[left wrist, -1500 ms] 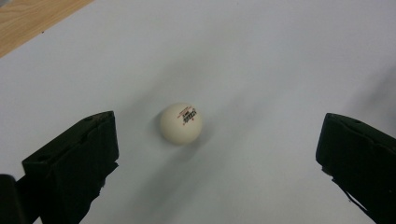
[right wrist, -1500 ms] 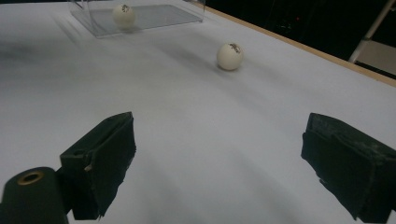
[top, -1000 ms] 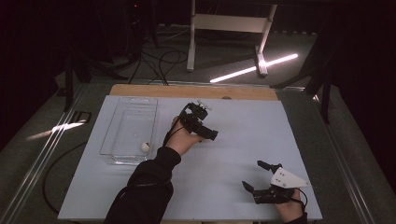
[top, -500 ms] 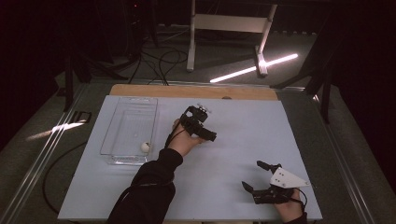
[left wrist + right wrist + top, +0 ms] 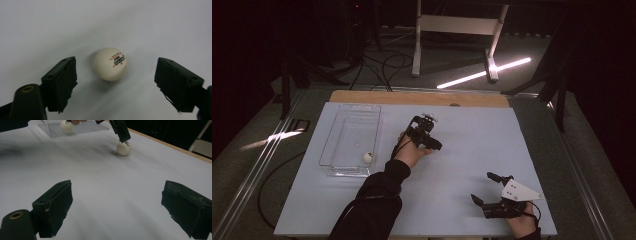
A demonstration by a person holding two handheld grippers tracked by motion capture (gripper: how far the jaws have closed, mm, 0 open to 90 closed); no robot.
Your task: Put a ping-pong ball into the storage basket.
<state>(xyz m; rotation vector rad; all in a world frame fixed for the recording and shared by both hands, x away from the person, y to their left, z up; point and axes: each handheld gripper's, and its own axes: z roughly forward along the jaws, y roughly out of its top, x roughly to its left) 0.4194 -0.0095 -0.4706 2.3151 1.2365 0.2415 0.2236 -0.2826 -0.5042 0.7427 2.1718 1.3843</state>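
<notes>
A white ping-pong ball [image 5: 110, 63] with red and black print lies on the pale table sheet, between the pads of my left gripper [image 5: 116, 83]. The jaws have just been closing, and a gap remains on each side of the ball, so neither pad touches it. In the high view the left gripper [image 5: 428, 142] points down at the middle of the table. The right gripper view shows the same ball [image 5: 123, 148] under one left jaw. My right gripper [image 5: 484, 189] rests near the front right edge, open and with nothing in it [image 5: 115, 207].
A clear plastic tray [image 5: 334, 135] stands at the table's left, with a second white ball [image 5: 368, 157] in its near corner. A wooden strip [image 5: 417, 97] runs along the far edge. Cables and a metal stand lie on the floor beyond.
The left gripper has sunk slightly toward the table. The right gripper has not moved.
</notes>
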